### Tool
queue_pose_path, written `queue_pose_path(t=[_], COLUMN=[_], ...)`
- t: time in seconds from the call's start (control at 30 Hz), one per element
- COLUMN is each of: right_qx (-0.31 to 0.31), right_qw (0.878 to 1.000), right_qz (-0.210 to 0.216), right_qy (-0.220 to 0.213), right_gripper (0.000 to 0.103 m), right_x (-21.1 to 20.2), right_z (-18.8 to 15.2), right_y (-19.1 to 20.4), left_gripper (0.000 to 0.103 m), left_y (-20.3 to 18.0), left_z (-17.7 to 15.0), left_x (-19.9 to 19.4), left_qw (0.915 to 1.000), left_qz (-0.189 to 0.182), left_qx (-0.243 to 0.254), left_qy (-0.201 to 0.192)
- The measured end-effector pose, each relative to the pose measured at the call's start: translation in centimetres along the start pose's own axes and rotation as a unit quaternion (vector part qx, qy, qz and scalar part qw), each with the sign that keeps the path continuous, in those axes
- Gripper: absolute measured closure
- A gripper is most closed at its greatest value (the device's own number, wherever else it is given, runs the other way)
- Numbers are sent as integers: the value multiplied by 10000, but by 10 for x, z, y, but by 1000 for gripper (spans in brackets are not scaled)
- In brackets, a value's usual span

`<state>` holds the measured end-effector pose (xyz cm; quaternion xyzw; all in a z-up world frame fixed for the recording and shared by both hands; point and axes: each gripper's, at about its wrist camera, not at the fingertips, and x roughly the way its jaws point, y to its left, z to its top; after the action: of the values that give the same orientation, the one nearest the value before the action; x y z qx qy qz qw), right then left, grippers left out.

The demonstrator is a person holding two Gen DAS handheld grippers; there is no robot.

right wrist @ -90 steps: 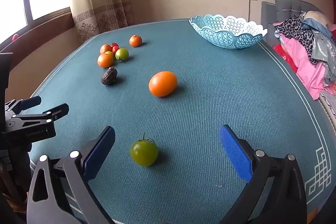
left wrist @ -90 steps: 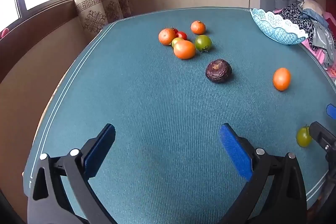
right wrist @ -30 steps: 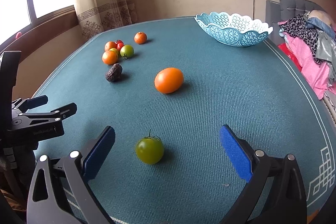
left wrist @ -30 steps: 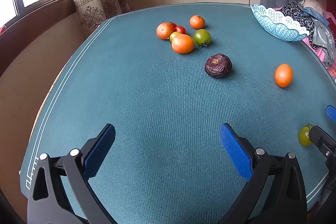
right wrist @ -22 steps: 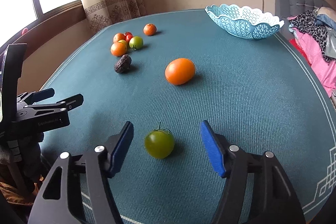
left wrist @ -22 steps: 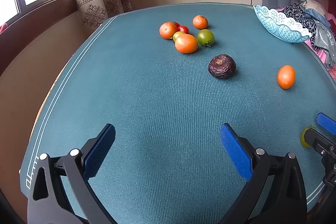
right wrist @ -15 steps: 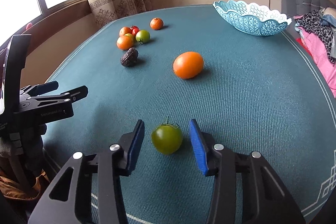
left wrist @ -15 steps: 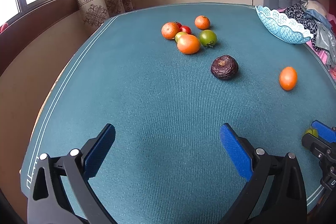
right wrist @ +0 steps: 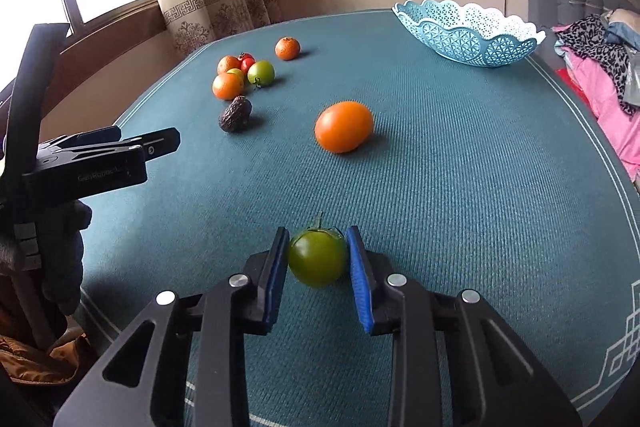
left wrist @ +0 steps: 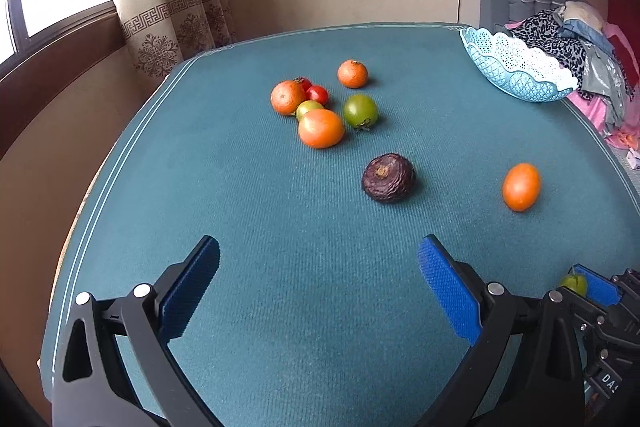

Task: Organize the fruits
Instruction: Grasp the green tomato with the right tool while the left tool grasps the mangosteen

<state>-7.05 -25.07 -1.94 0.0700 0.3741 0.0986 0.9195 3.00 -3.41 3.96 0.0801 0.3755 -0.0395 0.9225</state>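
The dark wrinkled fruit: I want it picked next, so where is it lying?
In the left wrist view the dark wrinkled fruit lies mid-table, alone, between the fruit cluster behind it and the lone orange fruit to its right.

Two wrist cameras look down along their fingers, both facing the same fruit-strewn table (left wrist: 280, 307) and basket (right wrist: 468, 35).

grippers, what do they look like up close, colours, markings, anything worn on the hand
Both are black plastic frames with triangular cut-outs, silver screws and ribbed blue pads: left gripper, right gripper. The left one's side bears pale lettering, too blurred to read. A dark glove covers the hand under it.
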Motion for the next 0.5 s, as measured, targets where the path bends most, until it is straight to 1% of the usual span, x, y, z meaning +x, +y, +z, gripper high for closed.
queue_pose_path(t=[0.13, 0.23, 0.3, 0.4, 0.47, 0.5], right_qx=[81, 141, 171, 216, 259, 276], right_qw=[9999, 9998, 9998, 9997, 9996, 9995], right_qz=[-6, -22, -22, -28, -25, -25], right_qy=[-77, -113, -120, -132, -132, -131], right_gripper=[73, 73, 73, 73, 73, 73], right_x=[-4, -5, -4, -2, 0, 0], right_z=[4, 6, 8, 10, 13, 14], right_y=[-5, -10, -13, -16, -19, -20], left_gripper=[3, 2, 3, 9, 10, 12], left_y=[-5, -12, -15, -20, -22, -23], left_z=[15, 25, 30, 38, 41, 43], left_x=[10, 19, 25, 36, 43, 46], left_qw=[9999, 9999, 9998, 9993, 9988, 9987], left_qz=[-127, -126, -211, -356, -469, -491], left_qx=[-57, 20, 59, 100, 105, 110], left_qy=[31, -16, -17, 44, 77, 85])
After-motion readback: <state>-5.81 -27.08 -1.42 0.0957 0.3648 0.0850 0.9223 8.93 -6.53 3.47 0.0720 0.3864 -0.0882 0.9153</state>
